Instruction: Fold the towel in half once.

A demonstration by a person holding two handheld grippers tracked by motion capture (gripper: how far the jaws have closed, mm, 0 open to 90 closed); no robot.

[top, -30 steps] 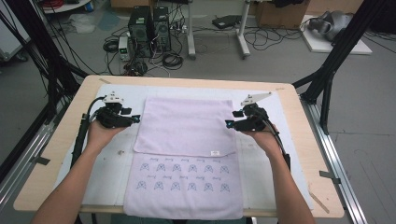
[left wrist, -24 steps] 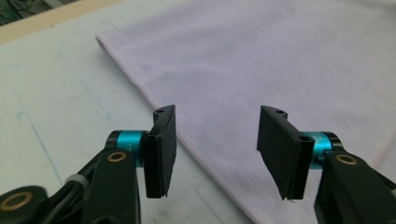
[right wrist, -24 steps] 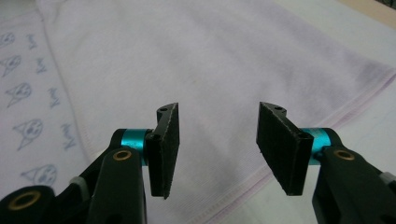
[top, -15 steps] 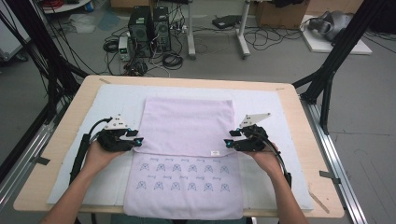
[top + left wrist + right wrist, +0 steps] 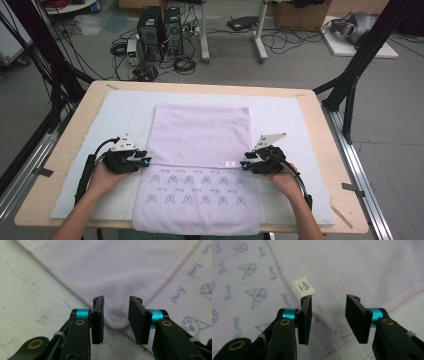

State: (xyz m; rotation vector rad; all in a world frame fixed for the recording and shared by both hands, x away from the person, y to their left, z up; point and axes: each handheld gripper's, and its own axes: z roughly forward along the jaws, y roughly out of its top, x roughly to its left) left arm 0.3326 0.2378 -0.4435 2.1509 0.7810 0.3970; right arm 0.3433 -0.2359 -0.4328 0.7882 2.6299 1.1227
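A lavender towel (image 5: 200, 135) lies flat on the white mat (image 5: 285, 115), its plain far half folded over the near half printed with small cat faces (image 5: 195, 187). My left gripper (image 5: 145, 161) is at the folded layer's near left corner (image 5: 115, 324); its jaws stand open with the corner between them (image 5: 116, 315). My right gripper (image 5: 243, 165) is at the near right corner (image 5: 340, 334), also open (image 5: 328, 312), the hem running between its jaws. A white label (image 5: 304, 286) sits just beyond the right gripper's left jaw.
The mat covers a wooden table (image 5: 320, 110) with bare mat on either side of the towel. The towel's near edge hangs over the table's front edge (image 5: 195, 227). Computers and cables (image 5: 160, 30) stand on the floor beyond the table.
Both grippers have moved toward the person along the towel's side edges, from mid-way up the folded layer to its near corners. The towel itself has not shifted.
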